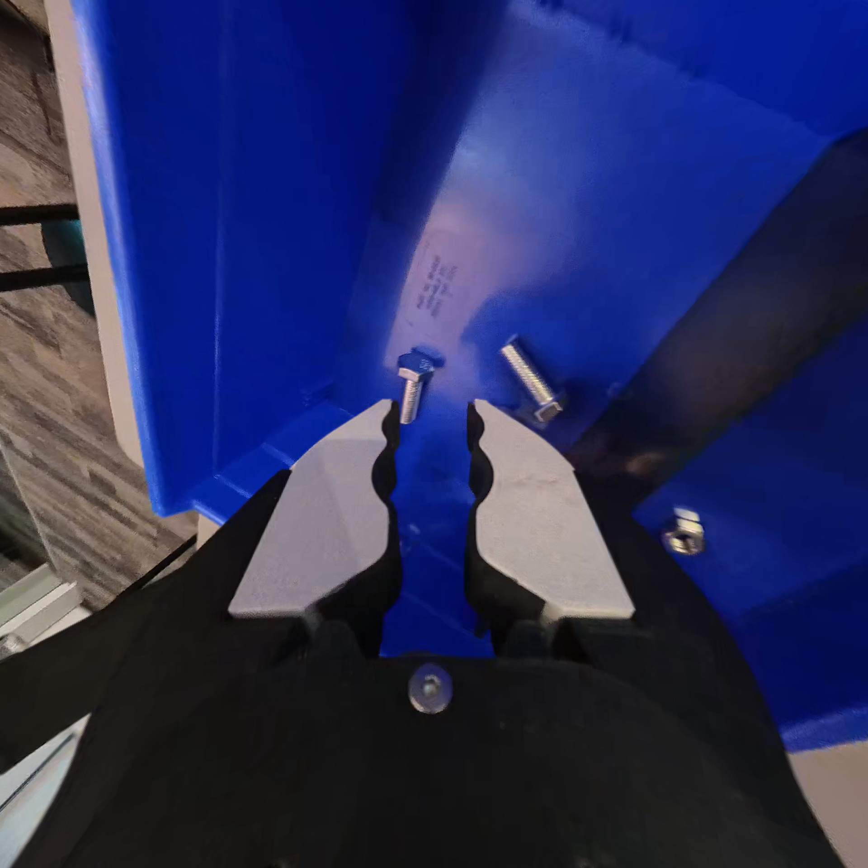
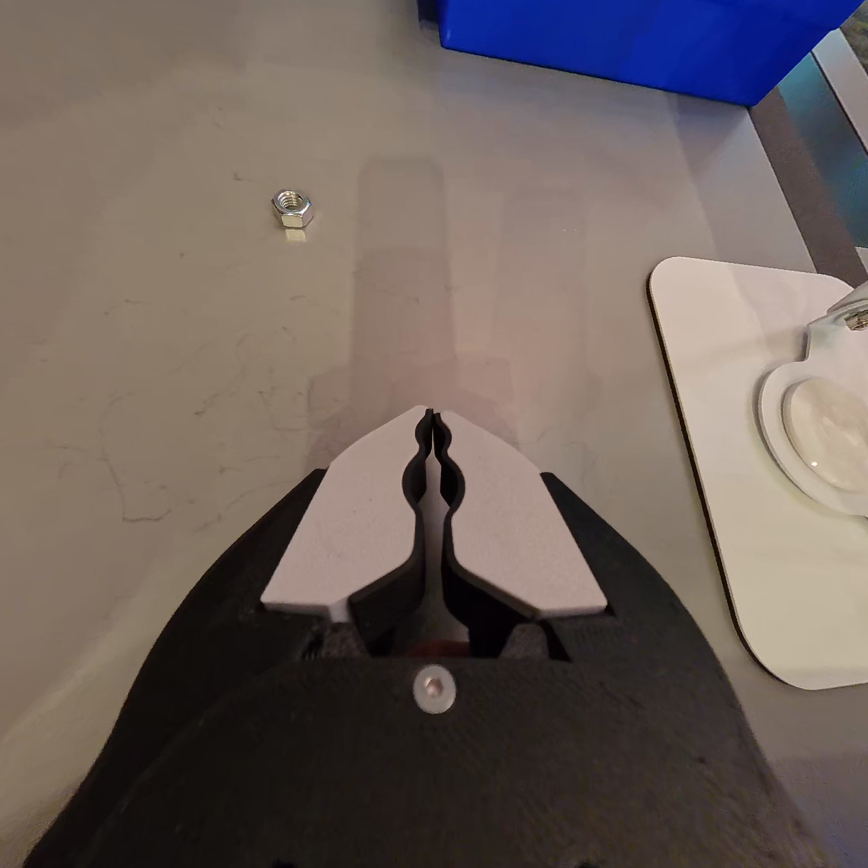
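My left gripper [image 1: 430, 407] is open and reaches into a blue plastic bin [image 1: 282, 211]. A silver hex bolt [image 1: 411, 393] lies on the bin floor just past my left fingertip, head pointing away. A second hex bolt [image 1: 530, 381] lies to the right of my right fingertip, head toward me. A silver nut [image 1: 683, 535] lies in a neighbouring blue compartment at the right. My right gripper [image 2: 433, 413] is shut and empty, low over a grey table [image 2: 141, 375]. A loose silver hex nut [image 2: 292, 210] sits on the table ahead and to its left.
A blue bin [image 2: 634, 42] stands at the far side of the table. A white square mat [image 2: 704, 352] at the right carries a white moulded part with a clear dome [image 2: 826, 441]. The table edge and floor [image 1: 51, 375] show left of the bin. Some 45 cm of space lies between my two pairs of fingers. The loose silver hex nut [image 2: 292, 210] lies some 12 cm from my right tips, 40 cm from my left tips.
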### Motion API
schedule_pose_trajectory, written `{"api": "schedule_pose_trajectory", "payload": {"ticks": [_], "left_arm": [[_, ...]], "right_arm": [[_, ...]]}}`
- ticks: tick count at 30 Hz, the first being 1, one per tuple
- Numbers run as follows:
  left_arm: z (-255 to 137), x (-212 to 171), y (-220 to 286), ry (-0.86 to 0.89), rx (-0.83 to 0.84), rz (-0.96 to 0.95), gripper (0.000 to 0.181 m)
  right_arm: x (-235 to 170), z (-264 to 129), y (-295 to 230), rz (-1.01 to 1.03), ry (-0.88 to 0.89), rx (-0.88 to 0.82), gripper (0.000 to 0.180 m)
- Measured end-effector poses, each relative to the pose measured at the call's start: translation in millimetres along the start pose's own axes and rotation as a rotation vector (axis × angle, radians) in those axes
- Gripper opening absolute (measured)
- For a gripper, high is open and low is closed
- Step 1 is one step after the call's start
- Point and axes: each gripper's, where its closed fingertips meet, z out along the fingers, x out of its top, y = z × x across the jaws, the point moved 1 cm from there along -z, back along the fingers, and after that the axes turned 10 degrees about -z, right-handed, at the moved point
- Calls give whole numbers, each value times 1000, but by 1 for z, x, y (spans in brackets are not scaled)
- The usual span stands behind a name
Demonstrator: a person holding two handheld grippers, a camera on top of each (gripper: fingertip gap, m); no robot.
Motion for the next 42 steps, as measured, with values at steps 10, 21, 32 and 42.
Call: {"api": "schedule_pose_trajectory", "payload": {"ticks": [10, 21, 32, 42], "left_arm": [[41, -12, -7, -221, -15, 33, 28], [43, -7, -7, -213, 5, 28, 9], [-80, 24, 10, 334, 111, -122, 9], [-204, 54, 148, 994, -102, -117, 9]], "right_arm": [[-1, 1, -1, -1, -8, 7, 0], [-1, 1, -1, -2, -7, 9, 0], [0, -1, 1, 6, 3, 0, 0], [18, -6, 4, 19, 82, -45, 0]]}}
